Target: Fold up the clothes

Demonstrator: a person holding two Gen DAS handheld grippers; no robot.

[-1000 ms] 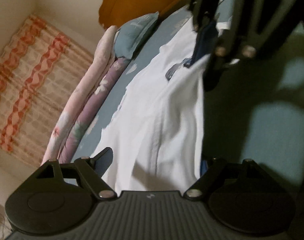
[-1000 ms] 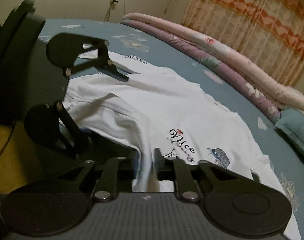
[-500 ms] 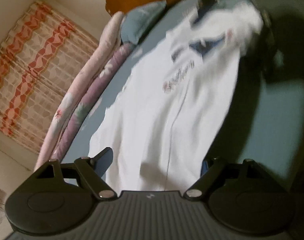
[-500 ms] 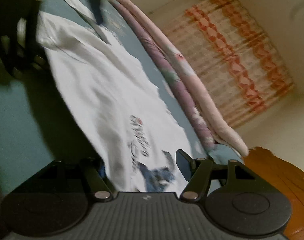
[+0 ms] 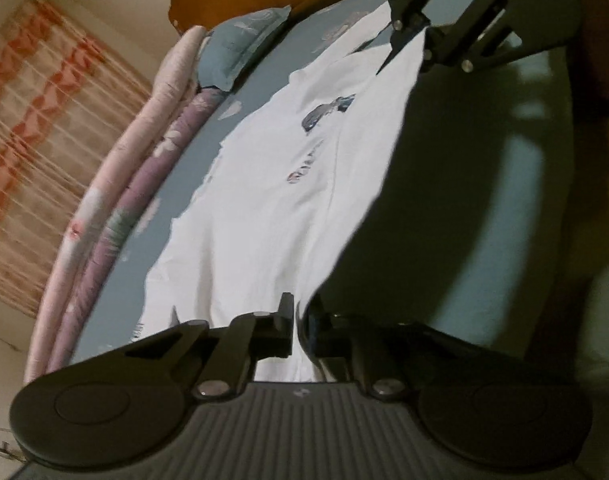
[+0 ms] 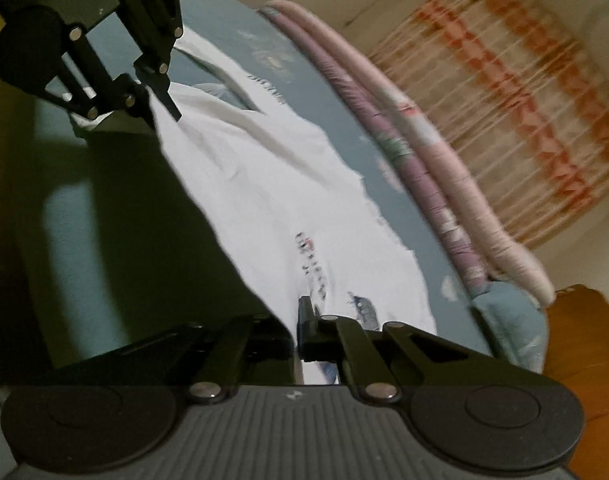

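Seemingly both tools are clamped on one garment, and the left wrist view shows it first: the left gripper [image 5: 298, 320] has its jaws clenched on the near edge of a white T-shirt [image 5: 272, 216], cloth running right between them; the shirt stretches away over the blue bedsheet [image 5: 500, 216], printed side up, to where the right gripper [image 5: 412, 46] pinches its far end near the pillow [image 5: 244, 46]; the near long edge looks lifted, since it throws a broad dark shadow on the sheet; two rolled quilts [image 5: 116, 200], one pink and one purple, lie along the far side of the bed, with a striped curtain [image 5: 44, 128] behind.

From the right wrist view the same holds mirrored: the right gripper [image 6: 296, 328] is closed tight on the shirt's edge just beside the blue print, and the left gripper [image 6: 160, 96] is seen gripping the opposite end; the T-shirt [image 6: 288, 184] lies partly on the bedsheet [image 6: 64, 216], its far long edge resting flat toward the quilts.

My judgement is that a lengthwise fold is in hand; to do it well, keep the held edge taut between the two tools, carry both ends across at an even height so the cloth does not sag, and lay the edge parallel to the far one before letting go; whether earlier folds exist the pictures cannot settle.

Counted: one T-shirt, two grippers, two quilts, one pillow, one curtain.
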